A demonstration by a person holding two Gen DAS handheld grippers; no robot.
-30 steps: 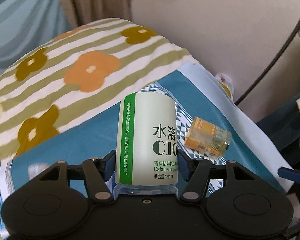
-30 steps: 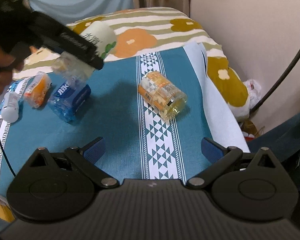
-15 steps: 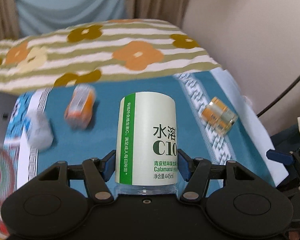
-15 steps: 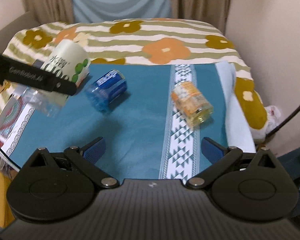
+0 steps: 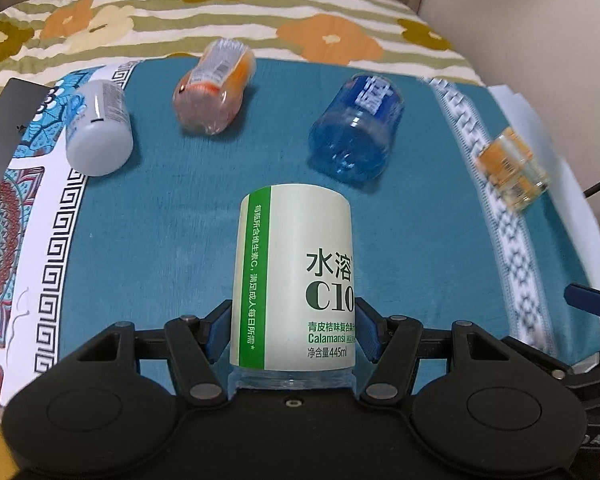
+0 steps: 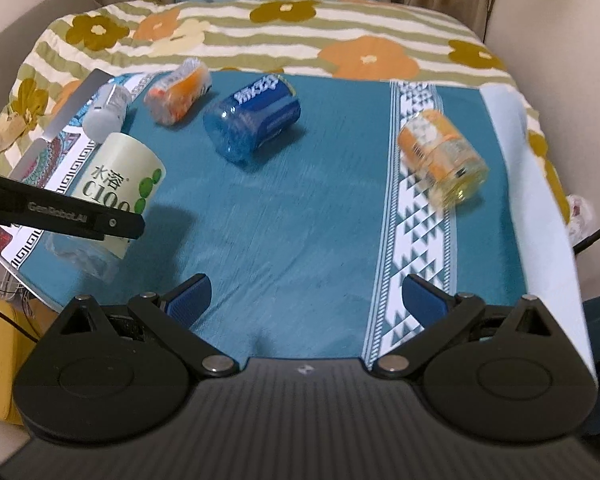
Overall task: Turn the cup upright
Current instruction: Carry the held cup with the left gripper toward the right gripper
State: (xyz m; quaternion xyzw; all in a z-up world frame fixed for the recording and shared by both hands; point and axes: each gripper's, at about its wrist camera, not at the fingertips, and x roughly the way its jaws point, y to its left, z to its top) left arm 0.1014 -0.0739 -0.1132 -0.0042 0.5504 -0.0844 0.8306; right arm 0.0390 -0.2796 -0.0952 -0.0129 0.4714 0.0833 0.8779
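Left tongs [image 5: 292, 334] clamp the pale-green labelled plastic cup [image 5: 294, 280], right tongs [image 6: 306, 296] gape idle; soft teal bedcloth [image 6: 300, 220] may topple it.

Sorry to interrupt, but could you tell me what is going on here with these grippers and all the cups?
A person holds a gripper in each hand. The left gripper is shut on a cut-bottle cup with a pale green label, held tilted above the teal cloth. The right gripper is open and holds nothing. Four more cups lie on their sides: a blue one, an orange and clear one, an orange-labelled one and a grey one.
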